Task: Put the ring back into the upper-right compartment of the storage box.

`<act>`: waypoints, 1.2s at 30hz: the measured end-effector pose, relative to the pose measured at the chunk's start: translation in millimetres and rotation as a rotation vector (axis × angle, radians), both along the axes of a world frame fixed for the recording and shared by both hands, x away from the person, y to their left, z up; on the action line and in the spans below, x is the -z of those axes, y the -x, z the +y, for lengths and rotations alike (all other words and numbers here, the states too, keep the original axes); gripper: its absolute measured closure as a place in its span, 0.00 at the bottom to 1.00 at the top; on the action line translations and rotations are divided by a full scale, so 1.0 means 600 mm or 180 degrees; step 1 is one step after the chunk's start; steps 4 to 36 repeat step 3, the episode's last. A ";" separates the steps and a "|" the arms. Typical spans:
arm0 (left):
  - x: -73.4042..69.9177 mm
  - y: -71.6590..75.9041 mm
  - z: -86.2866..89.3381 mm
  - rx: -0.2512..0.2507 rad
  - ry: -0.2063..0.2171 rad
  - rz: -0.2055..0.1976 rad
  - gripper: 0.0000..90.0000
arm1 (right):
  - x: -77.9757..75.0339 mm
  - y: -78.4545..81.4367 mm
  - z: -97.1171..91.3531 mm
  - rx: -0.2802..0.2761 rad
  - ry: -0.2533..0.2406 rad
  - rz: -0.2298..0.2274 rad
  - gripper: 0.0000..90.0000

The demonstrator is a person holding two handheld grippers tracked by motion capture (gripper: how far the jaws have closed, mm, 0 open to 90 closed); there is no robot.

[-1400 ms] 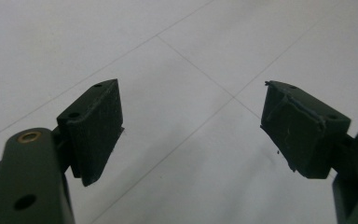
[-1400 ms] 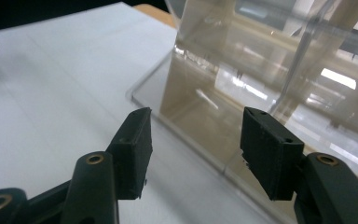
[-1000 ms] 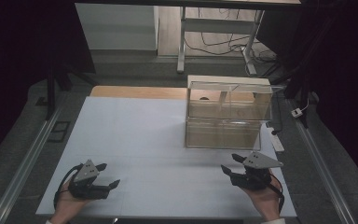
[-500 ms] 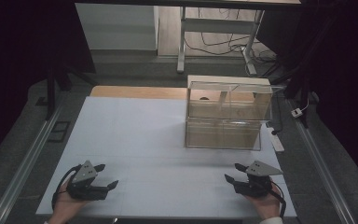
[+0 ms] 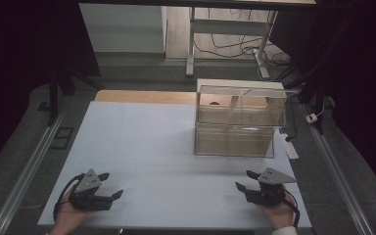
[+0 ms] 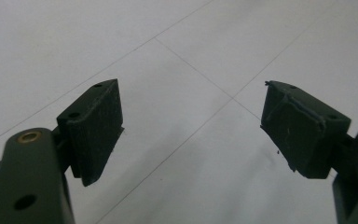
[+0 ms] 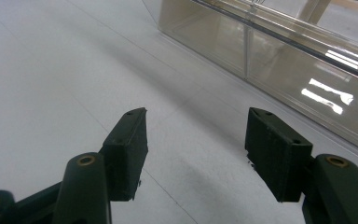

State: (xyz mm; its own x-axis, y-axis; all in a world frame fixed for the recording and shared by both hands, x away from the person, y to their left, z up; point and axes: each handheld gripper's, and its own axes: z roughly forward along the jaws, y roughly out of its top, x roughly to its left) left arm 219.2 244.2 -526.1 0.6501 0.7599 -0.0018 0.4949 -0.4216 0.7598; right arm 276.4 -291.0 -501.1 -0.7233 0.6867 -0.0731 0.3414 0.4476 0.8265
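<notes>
Item one: I am holding the left gripper (image 5: 108,185) low over the near-left of the white table (image 5: 142,132), its jaws standing wide apart and gripping nothing. Item two: I am holding the right gripper (image 5: 243,180) at the near-right, jaws likewise parted and empty, pointing toward the clear plastic box (image 5: 237,122), which is sitting just beyond it, untouched.

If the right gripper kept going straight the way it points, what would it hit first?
Probably the table: the right gripper, open and empty, points low across it. The clear box lies further ahead to the right, likely off its line.
</notes>
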 end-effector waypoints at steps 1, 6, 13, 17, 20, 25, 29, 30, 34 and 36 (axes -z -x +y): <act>0.000 0.000 0.000 -0.0001 0.0000 0.0000 0.23 | 0.000 0.000 0.000 -0.0001 -0.0001 -0.0001 0.42; 0.000 0.000 0.000 -0.0001 -0.0002 0.0002 0.23 | 0.000 0.000 -0.001 0.0005 -0.0017 -0.0010 0.42; 0.000 0.000 0.000 -0.0001 -0.0002 0.0002 0.23 | 0.000 0.000 -0.001 0.0005 -0.0017 -0.0010 0.42; 0.000 0.000 0.000 -0.0001 -0.0002 0.0002 0.23 | 0.000 0.000 -0.001 0.0005 -0.0017 -0.0010 0.42; 0.000 0.000 0.000 -0.0001 -0.0002 0.0002 0.23 | 0.000 0.000 -0.001 0.0005 -0.0017 -0.0010 0.42; 0.000 0.000 0.000 -0.0001 -0.0002 0.0002 0.23 | 0.000 0.000 -0.001 0.0005 -0.0017 -0.0010 0.42; 0.000 0.000 0.000 -0.0001 -0.0002 0.0002 0.23 | 0.000 0.000 -0.001 0.0005 -0.0017 -0.0010 0.42; 0.000 0.000 0.000 -0.0001 -0.0002 0.0002 0.23 | 0.000 0.000 -0.001 0.0005 -0.0017 -0.0010 0.42; 0.000 0.000 0.000 -0.0001 -0.0002 0.0002 0.23 | 0.000 0.000 -0.001 0.0005 -0.0017 -0.0010 0.42; 0.000 0.000 0.000 -0.0001 -0.0002 0.0002 0.23 | 0.000 0.000 -0.001 0.0005 -0.0017 -0.0010 0.42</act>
